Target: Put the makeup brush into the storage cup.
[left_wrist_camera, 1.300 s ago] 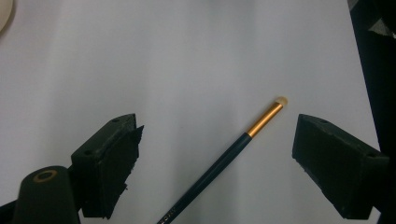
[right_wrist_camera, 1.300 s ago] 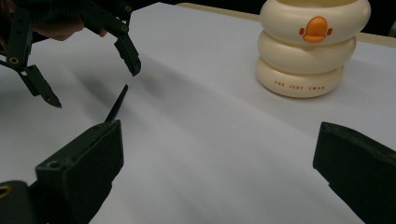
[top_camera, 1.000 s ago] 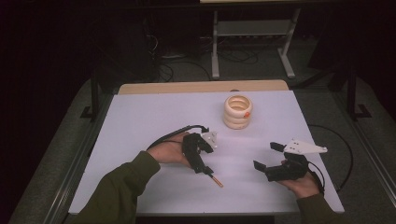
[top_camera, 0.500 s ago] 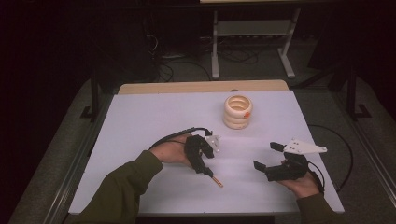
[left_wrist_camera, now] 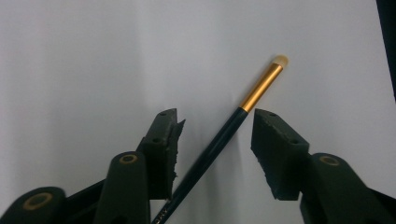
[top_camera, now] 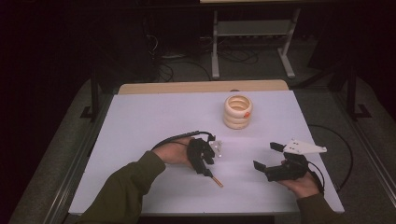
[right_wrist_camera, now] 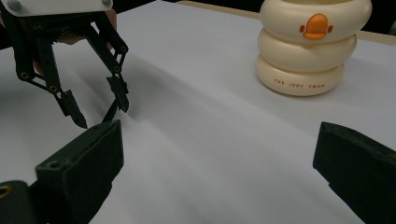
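A cream ring-stacked holder (top_camera: 238,111) with an orange duck mark is standing at about one o'clock from the centre of the white table (top_camera: 140,121), its mouth facing up; what is lying inside it cannot be told from the high view.

At about six o'clock from the holder, the person's left gripper (top_camera: 205,169) is pointing down over a slim makeup brush (top_camera: 215,180), which is lying flat on the tabletop with its gold ferrule and pale tip toward five o'clock. In the left gripper view the brush (left_wrist_camera: 233,130) is running between the two black jaws, one on each side of its dark handle, and neither pad is pressing on it; the jaws are standing partly apart and have just been closing in.

The right gripper (top_camera: 267,161) is resting near the table's four o'clock corner, well apart from the brush, its jaws spread wide with nothing between them.

Compared with a second ago, the left gripper is sitting lower and closer over the brush, while the brush, the holder and the right gripper are lying where they were.
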Demonstrator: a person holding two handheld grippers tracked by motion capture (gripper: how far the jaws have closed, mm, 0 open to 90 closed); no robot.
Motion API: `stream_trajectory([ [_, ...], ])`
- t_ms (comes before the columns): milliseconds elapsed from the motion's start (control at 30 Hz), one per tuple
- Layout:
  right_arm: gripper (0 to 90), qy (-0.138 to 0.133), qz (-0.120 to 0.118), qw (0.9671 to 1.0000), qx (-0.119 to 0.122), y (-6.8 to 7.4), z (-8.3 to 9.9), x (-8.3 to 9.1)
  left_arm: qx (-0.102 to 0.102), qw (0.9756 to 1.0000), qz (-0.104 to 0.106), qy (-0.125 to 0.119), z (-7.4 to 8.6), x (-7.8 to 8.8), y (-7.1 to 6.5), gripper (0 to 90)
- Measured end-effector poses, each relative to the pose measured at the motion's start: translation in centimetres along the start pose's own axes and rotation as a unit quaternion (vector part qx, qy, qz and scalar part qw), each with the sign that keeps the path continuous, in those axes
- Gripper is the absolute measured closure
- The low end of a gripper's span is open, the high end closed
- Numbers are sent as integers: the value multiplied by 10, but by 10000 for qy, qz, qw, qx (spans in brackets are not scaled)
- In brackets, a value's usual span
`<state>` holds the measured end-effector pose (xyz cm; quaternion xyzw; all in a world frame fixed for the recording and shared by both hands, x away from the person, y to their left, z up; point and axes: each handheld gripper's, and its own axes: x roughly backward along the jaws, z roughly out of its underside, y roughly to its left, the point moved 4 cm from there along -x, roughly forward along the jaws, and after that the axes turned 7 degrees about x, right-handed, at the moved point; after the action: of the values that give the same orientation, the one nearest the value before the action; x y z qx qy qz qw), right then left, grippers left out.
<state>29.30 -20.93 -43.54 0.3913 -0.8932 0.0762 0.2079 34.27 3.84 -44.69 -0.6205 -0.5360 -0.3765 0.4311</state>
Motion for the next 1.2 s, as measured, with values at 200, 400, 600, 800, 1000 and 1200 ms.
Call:
stream_trajectory([
  [200, 12, 4, -1, 10000, 1, 0, 0, 0, -71, 9999, -17, 89, -1, -2, -2, 546],
  [400, 12, 3, 0, 10000, 2, 0, 0, 0, -131, 9998, -1, 171, -1, -4, -3, 586],
  [600, 12, -2, -1, 10000, -1, 0, 0, 0, -199, 9995, -40, 243, -1, -6, -4, 627],
  [800, 12, -18, 8, 10000, -30, 0, 0, 0, -260, 9992, -50, 306, -1, -7, -5, 643],
  [1000, 12, -1, 7, 10000, -3, 0, 0, 0, -266, 9990, -72, 347, -1, -8, -4, 665],
  [1200, 12, 15, 7, 10000, 3, 0, 0, -1, -330, 9987, -91, 374, -1, -10, -5, 676],
])
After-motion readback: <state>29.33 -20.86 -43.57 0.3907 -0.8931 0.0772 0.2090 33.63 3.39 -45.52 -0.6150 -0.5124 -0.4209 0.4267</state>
